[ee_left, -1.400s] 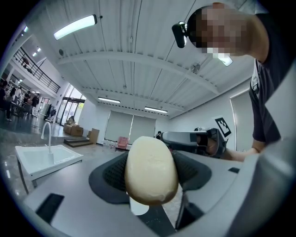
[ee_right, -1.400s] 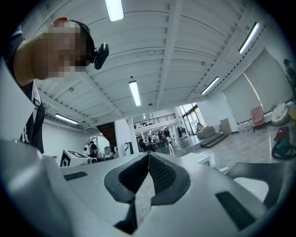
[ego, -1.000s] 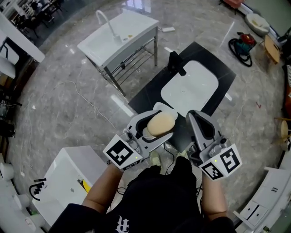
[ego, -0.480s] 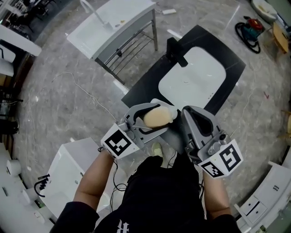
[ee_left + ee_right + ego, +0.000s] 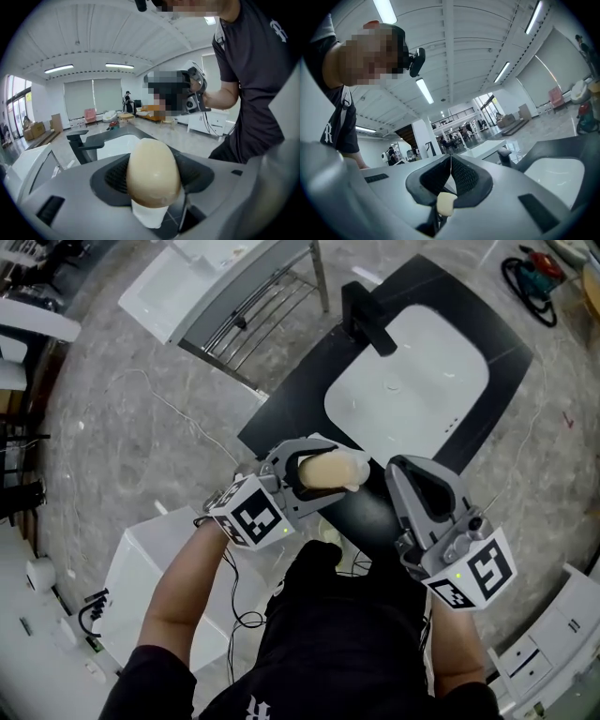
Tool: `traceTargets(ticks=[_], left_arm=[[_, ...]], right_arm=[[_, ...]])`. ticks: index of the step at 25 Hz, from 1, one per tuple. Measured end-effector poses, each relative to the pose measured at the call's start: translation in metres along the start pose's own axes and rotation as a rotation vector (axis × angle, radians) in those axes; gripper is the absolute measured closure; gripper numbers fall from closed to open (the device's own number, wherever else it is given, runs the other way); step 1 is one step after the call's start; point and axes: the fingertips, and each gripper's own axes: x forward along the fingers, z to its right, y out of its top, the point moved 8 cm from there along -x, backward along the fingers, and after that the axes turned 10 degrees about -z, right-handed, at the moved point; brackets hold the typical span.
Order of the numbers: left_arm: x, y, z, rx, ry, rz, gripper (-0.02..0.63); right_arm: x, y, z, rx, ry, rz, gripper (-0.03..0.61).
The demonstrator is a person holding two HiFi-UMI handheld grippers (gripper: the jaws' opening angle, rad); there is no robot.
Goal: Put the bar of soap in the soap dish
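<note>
My left gripper (image 5: 325, 474) is shut on a beige oval bar of soap (image 5: 330, 469), holding it across its width. In the left gripper view the soap (image 5: 153, 172) fills the space between the jaws. A white soap dish (image 5: 362, 463) shows just past the soap's right end, on the near corner of the black counter; most of it is hidden. A white piece of it (image 5: 149, 214) shows under the soap. My right gripper (image 5: 424, 486) hovers to the right, shut and apart from the soap. A small cream bit (image 5: 446, 204) sits low between its jaws.
A white basin (image 5: 408, 390) is set in the black counter (image 5: 300, 413), with a black tap (image 5: 366, 320) at its far side. A second white sink on a metal stand (image 5: 220, 292) is at the far left. A white cabinet (image 5: 141, 582) stands by my left arm.
The left gripper has turned a little with the soap still in it, staying over the dish. The right gripper has drifted slightly right and nearer. The head view has shifted toward the counter.
</note>
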Motion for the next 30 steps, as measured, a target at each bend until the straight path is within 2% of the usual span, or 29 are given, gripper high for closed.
traceTargets(ticks=[7,12,20,26,30], left_arm=[[0.037,-0.021,-0.004,0.173,-0.075,-0.185,0.328],[0.055,-0.034,0.003,0.243,-0.12,-0.292,0.328],[0.064,-0.051,0.004,0.324,-0.149,-0.407,0.328],[0.076,-0.057,0.007,0.46,-0.171,-0.517,0.328],[0.084,-0.059,0.007,0.507,-0.202,-0.557,0.328]], right_arm=[[0.004,-0.032,0.017,0.038,0.016,0.0,0.571],[0.002,-0.041,0.022,0.041,0.012,0.013,0.571],[-0.005,-0.05,0.025,0.053,0.002,0.025,0.571],[-0.005,-0.055,0.024,0.045,0.026,0.039,0.571],[-0.005,-0.056,0.025,0.05,0.036,0.049,0.571]])
